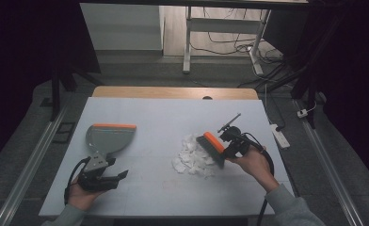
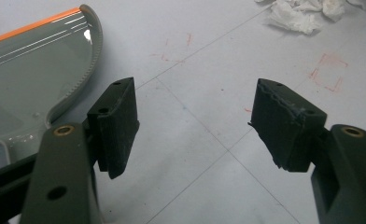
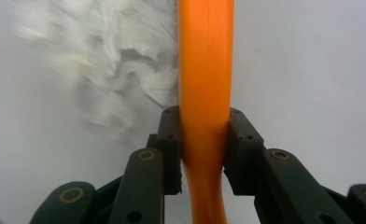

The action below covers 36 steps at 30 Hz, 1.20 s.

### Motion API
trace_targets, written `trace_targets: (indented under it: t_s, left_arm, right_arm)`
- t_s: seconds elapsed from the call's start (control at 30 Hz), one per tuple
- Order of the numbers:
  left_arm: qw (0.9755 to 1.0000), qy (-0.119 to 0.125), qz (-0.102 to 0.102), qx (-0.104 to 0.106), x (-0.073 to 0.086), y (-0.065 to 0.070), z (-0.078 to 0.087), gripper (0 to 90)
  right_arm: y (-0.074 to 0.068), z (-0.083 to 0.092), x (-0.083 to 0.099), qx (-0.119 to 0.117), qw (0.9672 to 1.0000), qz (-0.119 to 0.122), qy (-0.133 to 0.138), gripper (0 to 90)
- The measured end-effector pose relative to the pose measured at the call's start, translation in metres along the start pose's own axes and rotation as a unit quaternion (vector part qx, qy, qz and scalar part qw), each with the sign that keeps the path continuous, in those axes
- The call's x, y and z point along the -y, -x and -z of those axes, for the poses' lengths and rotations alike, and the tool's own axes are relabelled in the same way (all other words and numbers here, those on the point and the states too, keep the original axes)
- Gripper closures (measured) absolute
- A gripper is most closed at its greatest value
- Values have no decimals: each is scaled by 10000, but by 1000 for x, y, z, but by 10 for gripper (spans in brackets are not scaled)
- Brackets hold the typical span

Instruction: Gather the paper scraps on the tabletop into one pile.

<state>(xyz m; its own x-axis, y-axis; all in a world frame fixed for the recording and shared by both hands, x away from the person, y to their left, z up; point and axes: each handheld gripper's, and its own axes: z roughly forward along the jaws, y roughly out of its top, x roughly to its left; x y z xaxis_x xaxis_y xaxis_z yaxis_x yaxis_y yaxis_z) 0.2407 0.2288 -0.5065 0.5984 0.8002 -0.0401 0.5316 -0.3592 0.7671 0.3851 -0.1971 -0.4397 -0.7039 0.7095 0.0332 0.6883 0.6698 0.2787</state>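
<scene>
- While the right claw (image 1: pixel 226 149) clamps the brush (image 1: pixel 211 147) by its orange handle, the bristles sit just ahead of it, at the near edge of the paper scraps (image 1: pixel 192 157).
- Left claw (image 1: pixel 118 176) gapes wide, holding nothing, on the desk (image 1: pixel 173 117).
- Dustpan (image 1: pixel 108 137) lies just beyond it, well apart from the scraps, so the sweep likely runs toward that claw.

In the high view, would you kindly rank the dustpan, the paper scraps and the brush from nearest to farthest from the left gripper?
From the left gripper:
1. Dustpan, just beyond it, at the table's left.
2. Paper scraps, centre-right.
3. Brush, at the pile's right edge, held in the right gripper.
</scene>
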Motion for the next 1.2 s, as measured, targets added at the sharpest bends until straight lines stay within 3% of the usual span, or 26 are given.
trace_targets:
  t_s: [0.03,0.13,0.27,0.37,0.4,0.5,0.63,0.83,1.0,1.1,1.2]
  left_arm:
    - [10000,0,-2,0,0,0,0,326]
    - [10000,-1,-5,2,0,0,0,326]
    - [10000,4,-14,3,0,0,0,326]
    - [10000,11,-13,0,0,0,0,326]
    - [10000,12,-13,-2,0,0,0,326]
    - [10000,7,-24,0,0,0,0,326]
    - [10000,-5,-20,-1,0,0,0,326]
    - [10000,0,11,-2,1,-2,0,327]
    - [10000,3,13,11,1,-2,0,328]
    - [10000,10,2,12,1,-1,0,327]
    - [10000,8,-13,12,0,-1,0,327]
  right_arm:
    - [-2,2,-2,-117,9999,19,55,704]
    - [-5,15,-9,119,9994,109,306,704]
    - [5,31,-22,173,9974,-2,700,704]
    - [10,34,-39,234,9960,149,846,704]
    - [10,33,-45,315,9949,334,894,704]
    - [13,23,-65,528,9926,672,867,704]
    - [16,-3,-90,737,9887,1186,537,704]
    - [23,-29,-106,636,9868,1472,233,705]
    - [13,-34,-102,504,9801,1919,9,705]
    - [2,-32,-94,542,9690,2399,-241,705]
    - [-8,-29,-85,560,9617,2644,-447,705]
